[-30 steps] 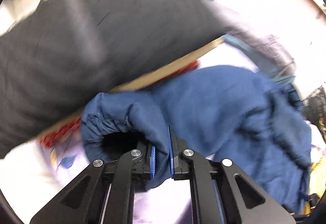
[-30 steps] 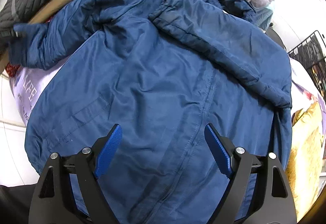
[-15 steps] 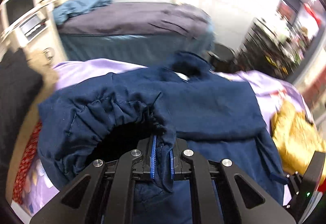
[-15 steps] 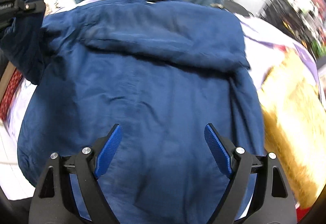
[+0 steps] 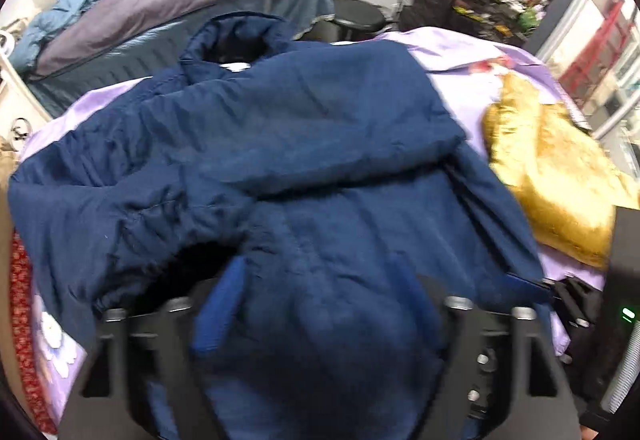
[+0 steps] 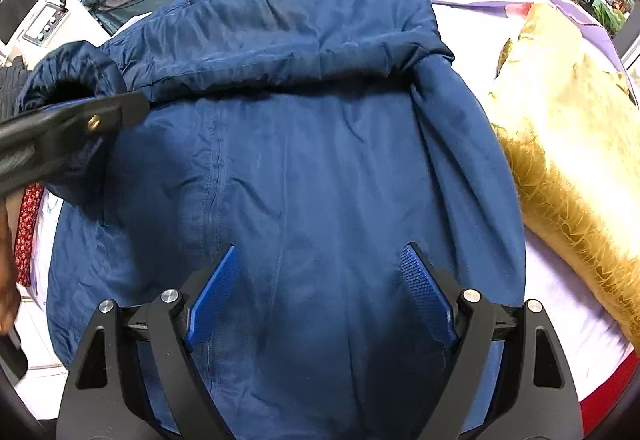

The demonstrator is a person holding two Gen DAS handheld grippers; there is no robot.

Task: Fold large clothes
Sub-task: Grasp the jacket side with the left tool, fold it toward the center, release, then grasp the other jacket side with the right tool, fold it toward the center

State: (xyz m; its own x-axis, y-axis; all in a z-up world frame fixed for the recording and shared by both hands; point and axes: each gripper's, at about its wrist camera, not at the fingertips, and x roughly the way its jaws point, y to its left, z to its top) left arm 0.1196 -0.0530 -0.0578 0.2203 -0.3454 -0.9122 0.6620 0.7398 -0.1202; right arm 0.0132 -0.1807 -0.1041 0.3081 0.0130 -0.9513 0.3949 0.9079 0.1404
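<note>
while the navy jacket [image 6: 304, 160] is spread across the lilac bedsheet [image 5: 472, 52] with its collar [image 5: 236, 36] at the far side and one sleeve already laid over the chest, the other sleeve cuff [image 6: 68, 72] is seen just beside the left gripper [image 5: 316, 304] at the near-left edge. the left gripper's jaws are seen apart in its own blurred view, with nothing clearly pinched between them; the right gripper [image 6: 316, 292] is held wide apart above the lower body panel, gripping nothing. a risk is judged here: if the cuff is not set fully onto the body, the puffy sleeve could slide back off toward the bed's edge, and the slick fabric could bunch if dragged. the gold cushion [image 6: 568, 144], lying just beside the jacket's right side, could be caught under a later fold. motion blur hides whether the left fingertips touch the fabric. the jacket's hem is cut off behind both grippers, and the cuff's contact with the body cannot be told.
</note>
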